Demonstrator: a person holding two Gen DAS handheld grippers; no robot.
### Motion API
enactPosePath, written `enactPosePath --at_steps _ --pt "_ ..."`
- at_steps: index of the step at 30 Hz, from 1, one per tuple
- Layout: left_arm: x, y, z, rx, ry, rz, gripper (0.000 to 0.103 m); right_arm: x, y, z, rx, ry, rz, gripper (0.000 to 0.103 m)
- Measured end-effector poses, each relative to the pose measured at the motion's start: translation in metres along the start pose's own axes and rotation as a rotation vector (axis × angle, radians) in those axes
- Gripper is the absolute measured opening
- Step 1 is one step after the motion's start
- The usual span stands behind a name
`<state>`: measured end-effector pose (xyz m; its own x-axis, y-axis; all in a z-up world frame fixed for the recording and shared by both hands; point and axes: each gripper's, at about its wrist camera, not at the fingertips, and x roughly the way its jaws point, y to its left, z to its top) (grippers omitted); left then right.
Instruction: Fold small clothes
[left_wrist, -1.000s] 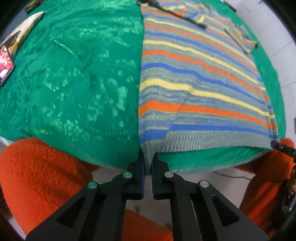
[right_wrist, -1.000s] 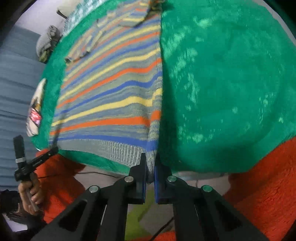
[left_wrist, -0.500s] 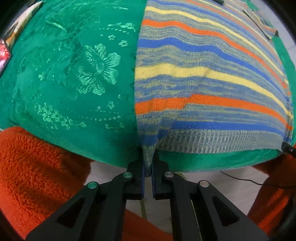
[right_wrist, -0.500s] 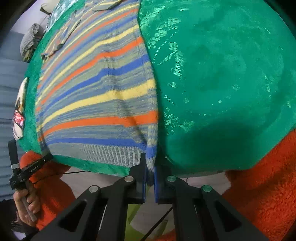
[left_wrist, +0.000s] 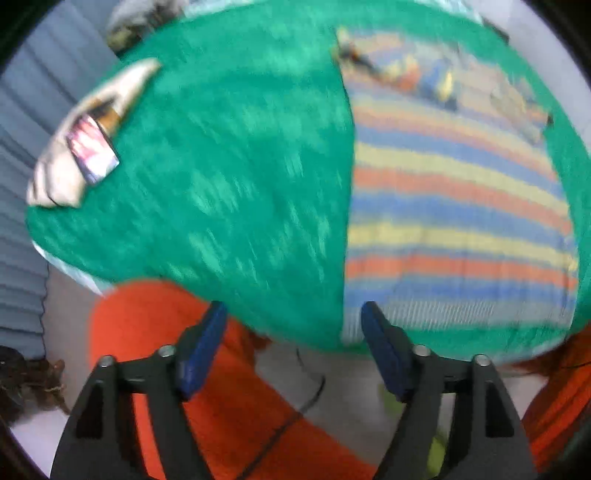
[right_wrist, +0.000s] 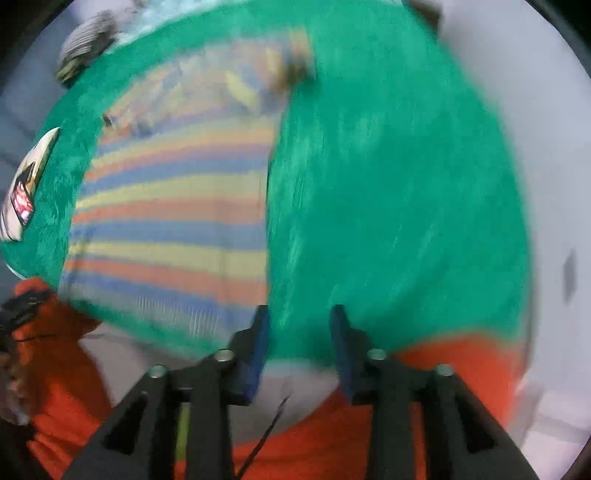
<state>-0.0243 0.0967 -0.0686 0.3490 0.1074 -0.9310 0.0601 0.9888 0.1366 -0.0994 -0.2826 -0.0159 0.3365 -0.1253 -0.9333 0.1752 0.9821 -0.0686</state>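
**Sweater flat on the cloth-covered counter**

In the left wrist view the sweater (left_wrist: 458, 206) lies on the right half of the counter (left_wrist: 240, 177), its hem toward the lower edge. A phone (left_wrist: 92, 153) sits at the counter's left edge, on a book (left_wrist: 59, 177). The left gripper's fingers (left_wrist: 201, 349) frame the bottom centre.

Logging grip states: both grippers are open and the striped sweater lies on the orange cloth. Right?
Not quite. Both views show the striped sweater on a green cloth, not orange. The left gripper and right gripper are open.
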Motion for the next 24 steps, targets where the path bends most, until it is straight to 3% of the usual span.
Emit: enactPosePath --at_steps 1,2,3,5,7,9,12,13,16,20,22,24 --pt "-0.004 0.000 0.004 -0.017 -0.033 -0.011 0.078 -0.008 0.010 0.023 -0.080 -0.097 -0.004 0.075" --pt "-0.009 -0.001 0.007 -0.035 -0.066 -0.026 0.079 -0.009 0.016 0.037 -0.123 -0.147 0.008 0.081" --pt "-0.013 -0.003 0.013 -0.056 -0.086 -0.044 0.080 -0.003 0.028 0.057 -0.191 -0.216 0.044 0.081" --pt "-0.010 -0.005 0.013 -0.077 -0.092 -0.071 0.080 0.024 0.050 0.089 -0.298 -0.265 0.086 0.080" --pt "-0.014 -0.010 0.010 -0.090 -0.092 -0.092 0.080 0.073 0.072 0.118 -0.380 -0.228 0.105 0.077" --pt "-0.014 -0.010 0.005 -0.089 -0.087 -0.095 0.080 0.131 0.091 0.145 -0.431 -0.162 0.099 0.062" --pt "-0.009 -0.010 -0.003 -0.084 -0.057 -0.055 0.080 0.186 0.101 0.164 -0.422 -0.099 0.073 0.052" --pt "-0.004 -0.007 -0.005 -0.085 -0.042 -0.043 0.080 0.202 0.097 0.171 -0.384 -0.088 0.082 0.044" --pt "0.012 0.003 -0.013 -0.101 0.011 -0.007 0.080 0.208 0.062 0.180 -0.205 -0.077 0.140 0.002" --pt "0.024 0.011 -0.020 -0.117 0.039 0.006 0.080 0.171 -0.043 0.180 0.119 -0.170 0.201 0.002" --pt "0.028 0.008 -0.021 -0.114 0.054 0.001 0.080 0.152 -0.123 0.160 0.359 -0.210 0.207 0.002" --pt "0.031 0.000 -0.020 -0.107 0.067 -0.022 0.080 0.146 -0.180 0.137 0.502 -0.222 0.199 0.002"
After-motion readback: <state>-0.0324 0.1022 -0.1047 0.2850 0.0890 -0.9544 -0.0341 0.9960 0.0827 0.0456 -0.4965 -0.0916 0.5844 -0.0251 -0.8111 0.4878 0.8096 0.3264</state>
